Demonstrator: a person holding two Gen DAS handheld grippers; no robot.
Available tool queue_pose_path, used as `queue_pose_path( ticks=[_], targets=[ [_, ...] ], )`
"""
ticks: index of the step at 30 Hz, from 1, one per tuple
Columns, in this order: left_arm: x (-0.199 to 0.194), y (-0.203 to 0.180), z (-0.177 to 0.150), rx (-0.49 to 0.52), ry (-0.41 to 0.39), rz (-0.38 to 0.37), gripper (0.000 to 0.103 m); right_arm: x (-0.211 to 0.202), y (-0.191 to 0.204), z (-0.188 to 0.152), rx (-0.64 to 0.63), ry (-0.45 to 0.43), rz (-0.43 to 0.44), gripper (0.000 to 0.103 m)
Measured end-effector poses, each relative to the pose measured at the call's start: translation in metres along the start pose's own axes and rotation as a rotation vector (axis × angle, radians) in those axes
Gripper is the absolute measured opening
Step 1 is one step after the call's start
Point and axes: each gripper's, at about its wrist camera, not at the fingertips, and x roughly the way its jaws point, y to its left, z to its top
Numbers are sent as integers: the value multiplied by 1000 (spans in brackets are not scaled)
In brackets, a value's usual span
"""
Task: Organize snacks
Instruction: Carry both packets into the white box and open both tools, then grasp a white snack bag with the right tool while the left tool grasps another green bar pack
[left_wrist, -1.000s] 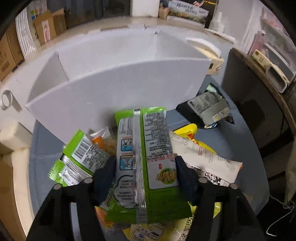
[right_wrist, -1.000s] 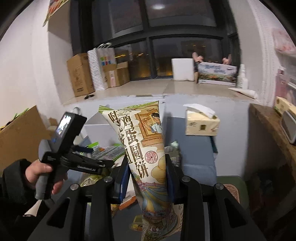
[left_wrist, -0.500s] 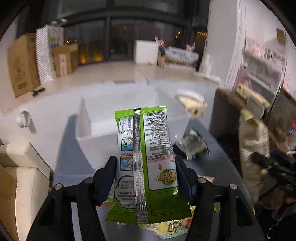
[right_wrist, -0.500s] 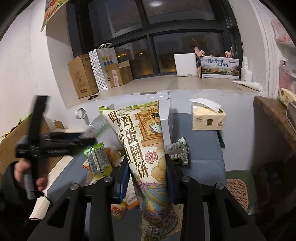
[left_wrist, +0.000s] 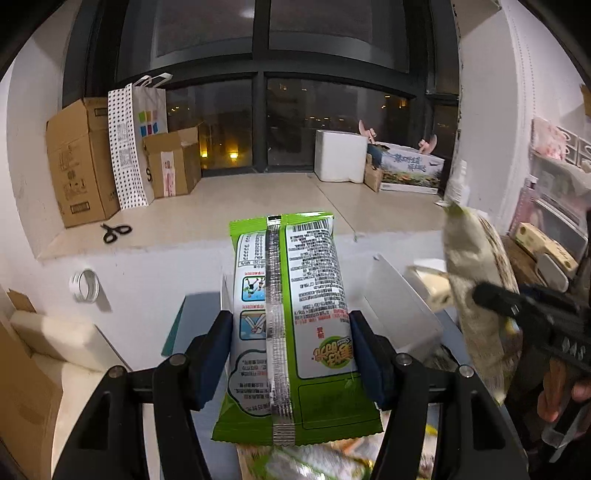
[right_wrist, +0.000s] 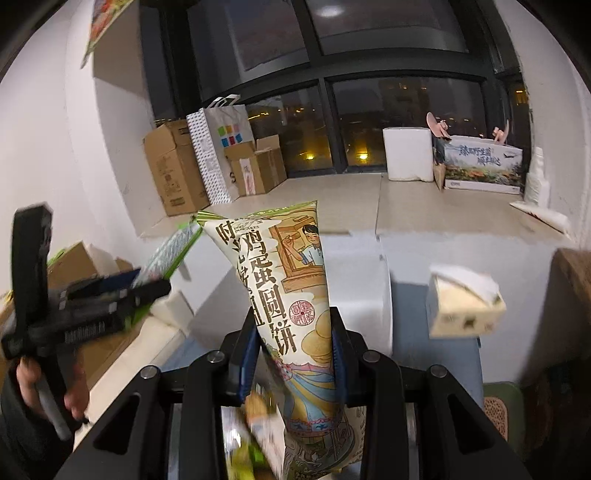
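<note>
Gripping two snack packets aloft: left gripper clamped across the lower half of a flat green-and-silver foil snack packet, back seam and barcode facing the lens; right gripper closed on the waist of a tall cream-coloured illustrated egg-biscuit bag, pinched narrow between the pads. Both packets likely light, air-filled and slippery film; contents probably brittle, hence a moderate squeeze across the flat mid-body rather than at the crimped ends, where film would slide or tear. Bag in the right grip visibly creased and leaning, so possibly prone to swinging. Beyond the green packet, a white open-topped foam-board box on the grey-blue tabletop, presumably the sorting bin, its near wall rising between packets and interior. More loose snack wrappers just below the left grip. Nearby: cream tissue box beside the bin, tape roll and black scissors on the white ledge, cardboard cartons and spotted paper bag well behind. Opposite gripper close alongside, a possible collision over the bin.
</note>
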Motion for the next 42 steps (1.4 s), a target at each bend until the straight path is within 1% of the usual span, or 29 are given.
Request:
queue_pose_path(
  ticks=[1,3,5,7,9,12,13,15,16,17,18,21,22,25,30,35,39,42],
  targets=[
    [8,0,6,1,2,5,67,13,-3,13,19,0,4,37],
    [24,0,14,0,11,11,67,31,-7,28,34,4,-1,37],
    [41,2,23,8,14,21,67,57,-14,44,45,21,-33,37],
    [56,2,30,11,25,25,67,77,-21,53,55,42,-36,37],
    [69,4,34,5,39,24,67,104,-31,62,80,84,-58,37],
    [93,5,34,17,64,43,68,132,-43,65,116,136,-78,37],
    [100,6,32,19,75,48,71,143,-48,65,126,157,-78,37],
    [115,11,27,6,113,33,82,155,-56,63,160,174,-66,41],
    [120,13,24,-2,129,28,100,158,-58,62,177,181,-58,57],
    [123,15,21,-6,135,33,103,163,-61,62,194,199,-49,73],
    [124,17,17,-5,127,52,103,166,-63,60,199,211,-58,103],
    [127,18,9,7,156,69,103,162,-66,56,177,175,-116,103],
    [126,18,6,7,157,70,103,160,-66,54,179,172,-120,103],
    [122,19,2,-7,160,45,103,156,-66,51,187,177,-98,103],
    [110,21,-1,-14,160,43,103,146,-64,54,176,154,-91,103],
    [76,22,0,-13,150,1,103,124,-62,54,169,134,-55,103],
    [35,17,-7,35,129,-12,103,90,-54,46,111,98,-17,103],
    [4,15,-21,55,136,-64,103,58,-47,35,80,68,12,103]
  ],
)
